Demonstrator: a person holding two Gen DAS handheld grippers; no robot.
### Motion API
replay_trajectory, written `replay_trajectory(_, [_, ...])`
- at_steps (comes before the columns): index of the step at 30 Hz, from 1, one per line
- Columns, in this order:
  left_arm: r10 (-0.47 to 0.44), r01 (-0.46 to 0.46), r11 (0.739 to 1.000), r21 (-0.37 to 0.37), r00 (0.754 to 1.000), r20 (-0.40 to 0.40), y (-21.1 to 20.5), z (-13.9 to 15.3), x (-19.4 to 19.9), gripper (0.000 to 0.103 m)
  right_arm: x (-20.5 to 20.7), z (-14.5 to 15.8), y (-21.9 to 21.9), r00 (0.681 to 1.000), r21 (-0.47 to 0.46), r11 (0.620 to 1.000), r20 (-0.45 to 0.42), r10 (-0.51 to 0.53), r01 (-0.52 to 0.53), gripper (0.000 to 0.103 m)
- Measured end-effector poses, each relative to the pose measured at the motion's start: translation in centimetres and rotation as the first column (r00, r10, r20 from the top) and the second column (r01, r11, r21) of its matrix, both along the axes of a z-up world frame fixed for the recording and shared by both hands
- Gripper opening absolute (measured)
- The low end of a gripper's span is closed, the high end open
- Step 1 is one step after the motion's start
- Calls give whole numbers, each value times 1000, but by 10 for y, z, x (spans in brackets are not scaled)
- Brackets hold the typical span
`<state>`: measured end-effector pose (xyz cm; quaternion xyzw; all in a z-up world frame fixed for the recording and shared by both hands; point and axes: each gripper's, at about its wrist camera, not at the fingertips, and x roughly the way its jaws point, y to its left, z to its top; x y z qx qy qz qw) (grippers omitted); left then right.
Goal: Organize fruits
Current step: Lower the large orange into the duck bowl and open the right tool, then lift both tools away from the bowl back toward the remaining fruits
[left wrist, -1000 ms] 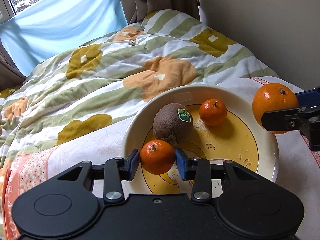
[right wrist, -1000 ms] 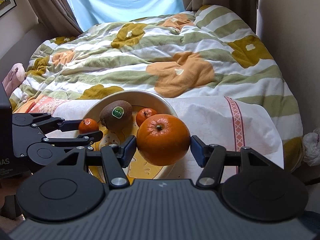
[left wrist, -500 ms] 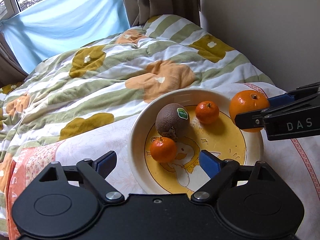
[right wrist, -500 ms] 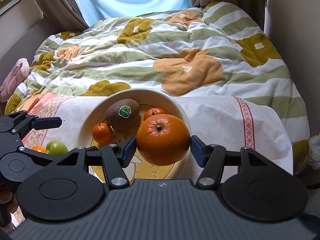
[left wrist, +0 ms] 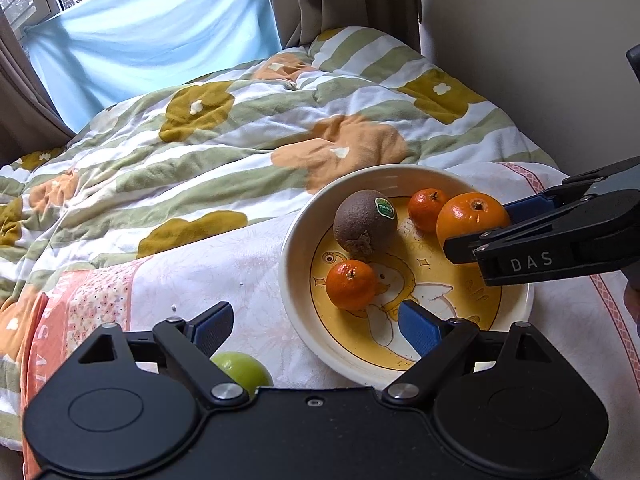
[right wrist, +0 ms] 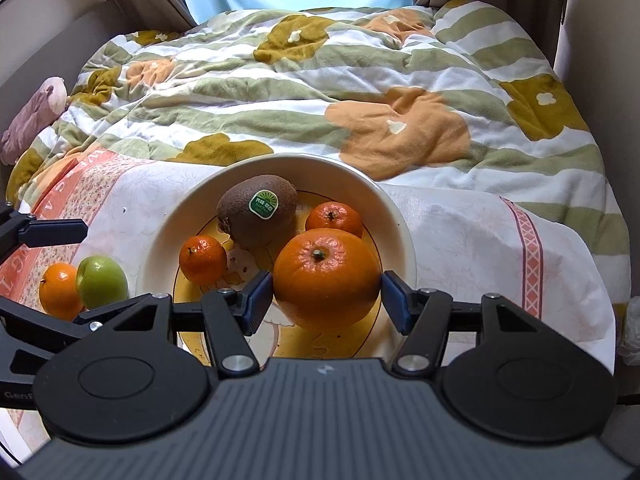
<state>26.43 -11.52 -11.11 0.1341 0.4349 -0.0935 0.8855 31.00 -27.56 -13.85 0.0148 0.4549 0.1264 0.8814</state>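
Observation:
A cream bowl (left wrist: 296,240) (right wrist: 168,232) on the bed holds a kiwi (left wrist: 362,220) (right wrist: 256,208) and two small mandarins (left wrist: 350,284) (left wrist: 426,208) (right wrist: 202,258) (right wrist: 334,218). My right gripper (right wrist: 326,300) is shut on a large orange (right wrist: 326,276) (left wrist: 472,218) and holds it over the bowl's right side. My left gripper (left wrist: 316,328) is open and empty, pulled back from the bowl's near rim. A green apple (left wrist: 240,368) (right wrist: 102,282) and another orange (right wrist: 58,290) lie on the cloth left of the bowl.
The bowl stands on a white and pink cloth (right wrist: 460,232) over a striped floral quilt (left wrist: 240,140). A wall (left wrist: 540,60) runs along the right side. A plush toy (right wrist: 32,120) lies at the far left.
My left gripper has let go of the small mandarin in the bowl, opened and drawn back to the left. My right gripper has carried the large orange in over the bowl.

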Motion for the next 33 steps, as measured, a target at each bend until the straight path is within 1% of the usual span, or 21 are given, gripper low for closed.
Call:
replay_trajectory(1, [3, -3, 1000, 1, 1000, 0, 0, 0, -1, 92, 0, -1, 1, 1000, -8, 1000, 10, 0, 0, 75])
replay_trajectory(2, [5, -5, 1000, 2, 1000, 1, 0, 0, -2, 92, -1, 1, 2, 999, -13, 1000, 32, 5, -5, 78])
replay_trajectory(3, [5, -5, 1000, 2, 1000, 1, 1, 1, -3, 92, -2, 2, 3, 999, -21, 1000, 44, 14, -13, 87])
replay_trajectory(5, [3, -3, 1000, 0, 1000, 4, 1, 3, -5, 93, -4, 5, 5, 998, -48, 999, 59, 20, -17, 103])
replay_trajectory(6, [3, -3, 1000, -1, 1000, 5, 2, 4, -6, 93, -6, 6, 5, 998, -50, 999, 65, 20, -17, 103])
replay_trajectory(11, [-5, 4, 1000, 3, 1000, 21, 3, 9, -13, 93, -12, 10, -2, 998, 4, 1000, 64, 10, -10, 103])
replay_trajectory(15, [-11, 10, 1000, 23, 999, 51, 3, 16, -20, 93, -18, 17, -5, 997, 13, 1000, 78, -5, 4, 103])
replay_trajectory(17, [-20, 19, 1000, 19, 997, 71, 4, 21, -24, 93, -21, 22, -6, 996, -1, 1000, 90, -12, 12, 103])
replay_trajectory(21, [-17, 16, 1000, 16, 994, 109, 7, 35, -32, 93, -34, 39, -8, 991, -19, 999, 135, -24, 27, 103])
replay_trajectory(26, [-21, 15, 999, 34, 986, 163, 9, 56, -50, 93, -52, 62, -8, 986, -47, 998, 163, -37, 45, 103])
replay_trajectory(29, [-13, 10, 1000, 17, 984, 180, 15, 69, -63, 93, -67, 77, -6, 985, -57, 997, 165, -45, 55, 103])
replay_trajectory(33, [-12, 14, 1000, -6, 981, 194, 26, 82, -82, 94, -93, 94, -3, 982, -43, 996, 174, -68, 77, 103])
